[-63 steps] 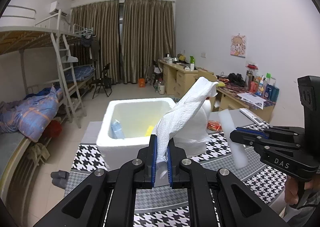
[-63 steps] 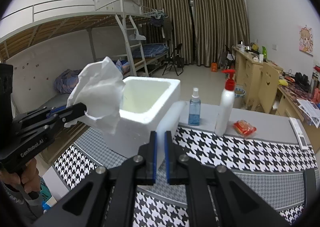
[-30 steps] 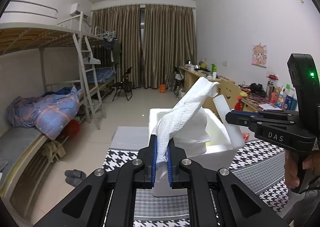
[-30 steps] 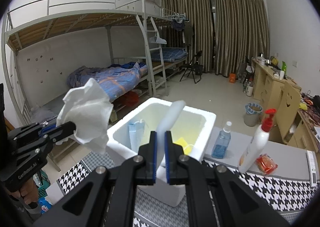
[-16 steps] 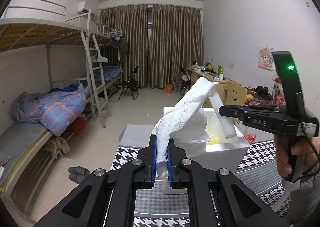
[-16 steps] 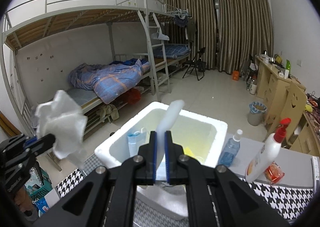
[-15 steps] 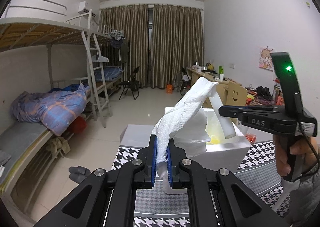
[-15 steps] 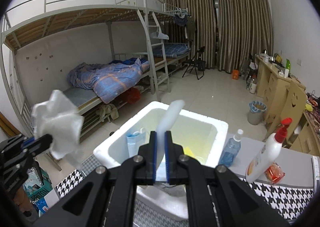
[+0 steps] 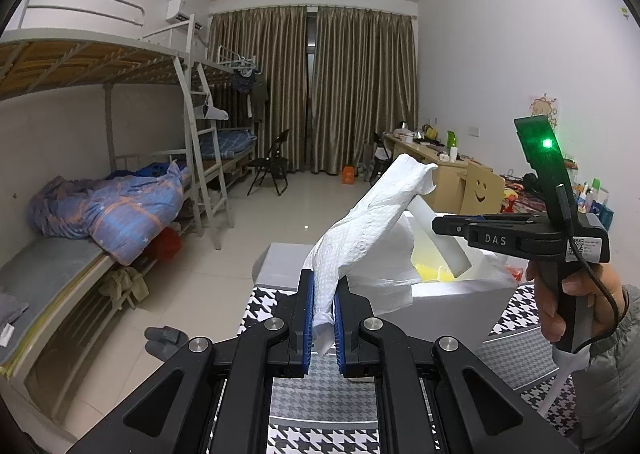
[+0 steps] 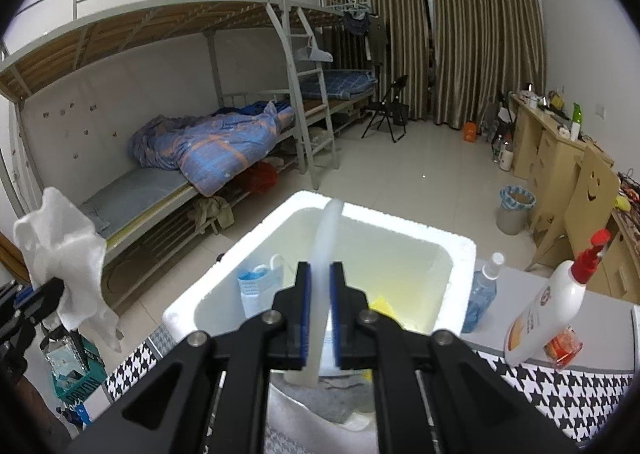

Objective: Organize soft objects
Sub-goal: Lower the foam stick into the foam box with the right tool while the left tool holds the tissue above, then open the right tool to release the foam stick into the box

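Left wrist view: left gripper (image 9: 321, 318) was clamped on a white tissue (image 9: 368, 221). Right gripper (image 9: 440, 225) read "DAS", green light lit, held level over the foam box (image 9: 460, 286).

Right wrist view: right gripper (image 10: 318, 318) jaws had just been opening, foam strip (image 10: 326, 238) between them, over the box (image 10: 460, 254) at the table's far edge.

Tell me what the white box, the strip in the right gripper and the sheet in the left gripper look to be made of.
White box: apparently expanded foam, with thick matte walls and a grainy rim.
Strip: probably soft foam, translucent white, smooth and bending.
Sheet: tissue or paper towel, white, embossed and crumpled.
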{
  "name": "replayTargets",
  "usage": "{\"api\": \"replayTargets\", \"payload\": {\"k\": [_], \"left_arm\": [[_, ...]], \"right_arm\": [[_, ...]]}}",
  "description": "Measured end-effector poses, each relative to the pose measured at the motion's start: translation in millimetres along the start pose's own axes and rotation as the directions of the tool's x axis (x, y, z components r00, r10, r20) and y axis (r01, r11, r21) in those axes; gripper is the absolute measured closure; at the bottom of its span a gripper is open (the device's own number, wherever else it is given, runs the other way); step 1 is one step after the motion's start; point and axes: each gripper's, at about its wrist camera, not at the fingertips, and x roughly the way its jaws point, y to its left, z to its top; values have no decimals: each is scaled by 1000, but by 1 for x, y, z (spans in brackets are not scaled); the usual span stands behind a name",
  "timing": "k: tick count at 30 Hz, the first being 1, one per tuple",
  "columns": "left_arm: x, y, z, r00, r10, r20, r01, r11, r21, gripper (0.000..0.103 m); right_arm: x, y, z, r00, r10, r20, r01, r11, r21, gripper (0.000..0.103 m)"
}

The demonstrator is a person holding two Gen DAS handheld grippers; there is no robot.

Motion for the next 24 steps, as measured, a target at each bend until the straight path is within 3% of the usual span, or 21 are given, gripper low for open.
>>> {"api": "replayTargets", "payload": {"k": [3, 4, 6, 7, 8, 24], "left_arm": [[0, 1, 0, 1000, 1, 0, -1, 1000, -2, 94], [0, 1, 0, 1000, 1, 0, -1, 1000, -4, 94], [2, 1, 0, 1000, 2, -4, -2, 1000, -7, 94], [2, 3, 0, 1000, 1, -5, -1, 1000, -9, 94], [2, 3, 0, 1000, 0, -6, 0, 1000, -12, 94], [14, 0, 6, 1000, -3, -22, 2, 1000, -3, 94]], "right_arm": [[4, 1, 1, 1000, -22, -11, 21, 1000, -7, 86], [4, 1, 0, 1000, -27, -13, 27, 1000, -5, 80], [4, 0, -1, 999, -33, -17, 33, 999, -6, 57], [2, 0, -2, 999, -38, -9, 38, 999, -4, 40], [-2, 1, -3, 999, -46, 5, 46, 999, -4, 31], [-31, 0, -10, 996, -58, 67, 58, 998, 12, 16]]}}
